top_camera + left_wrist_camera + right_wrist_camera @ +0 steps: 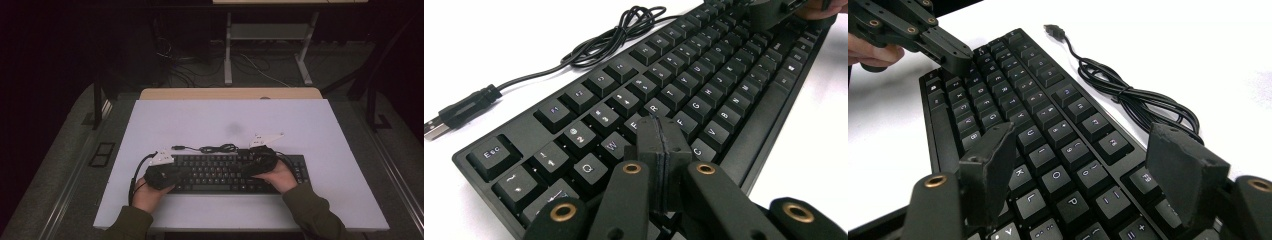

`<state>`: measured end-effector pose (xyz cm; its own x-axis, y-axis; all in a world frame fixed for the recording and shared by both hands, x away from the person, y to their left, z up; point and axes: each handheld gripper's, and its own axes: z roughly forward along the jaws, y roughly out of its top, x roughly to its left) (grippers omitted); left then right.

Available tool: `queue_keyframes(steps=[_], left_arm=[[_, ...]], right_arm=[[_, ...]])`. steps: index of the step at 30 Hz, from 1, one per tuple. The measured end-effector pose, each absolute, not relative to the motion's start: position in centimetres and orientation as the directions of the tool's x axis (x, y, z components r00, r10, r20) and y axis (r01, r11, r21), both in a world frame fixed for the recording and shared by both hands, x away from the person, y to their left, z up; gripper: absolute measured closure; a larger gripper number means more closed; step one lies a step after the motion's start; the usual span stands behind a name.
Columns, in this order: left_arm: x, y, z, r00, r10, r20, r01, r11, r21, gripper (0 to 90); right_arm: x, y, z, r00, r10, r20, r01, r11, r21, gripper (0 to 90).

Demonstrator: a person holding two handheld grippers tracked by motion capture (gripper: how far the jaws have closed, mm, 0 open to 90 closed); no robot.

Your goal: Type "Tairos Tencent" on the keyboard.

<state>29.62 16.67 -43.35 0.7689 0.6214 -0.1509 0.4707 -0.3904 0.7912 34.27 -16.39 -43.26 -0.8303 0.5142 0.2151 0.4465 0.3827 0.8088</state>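
Note:
A black keyboard (225,172) lies on the white table (225,115), and both hands rest at its ends. My left gripper (182,172) hovers over the left keys, its jaws pressed together with nothing between them (664,135), above the W, E and R keys. My right gripper (250,167) hangs over the right half with its jaws wide apart (1083,145), above the O, P and number keys, gripping nothing. The left gripper (950,52) also shows far off in the right gripper view.
The keyboard's black cable (215,148) lies coiled just behind it, its USB plug (439,125) loose on the table. Bare white surface lies behind and to both sides. A wooden strip (230,93) edges the far side; desk legs and floor cables stand beyond.

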Motion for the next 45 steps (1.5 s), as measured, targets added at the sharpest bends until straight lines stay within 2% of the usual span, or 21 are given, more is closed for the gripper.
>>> queue_keyframes(steps=[45], left_arm=[[30.05, 16.22, -43.77, 0.769, 0.617, -0.167, 0.491, -0.403, 0.772, 88.7]], right_arm=[[34.24, -16.38, -43.2, -0.83, 0.518, 0.207, 0.442, 0.385, 0.81, 28.1]])
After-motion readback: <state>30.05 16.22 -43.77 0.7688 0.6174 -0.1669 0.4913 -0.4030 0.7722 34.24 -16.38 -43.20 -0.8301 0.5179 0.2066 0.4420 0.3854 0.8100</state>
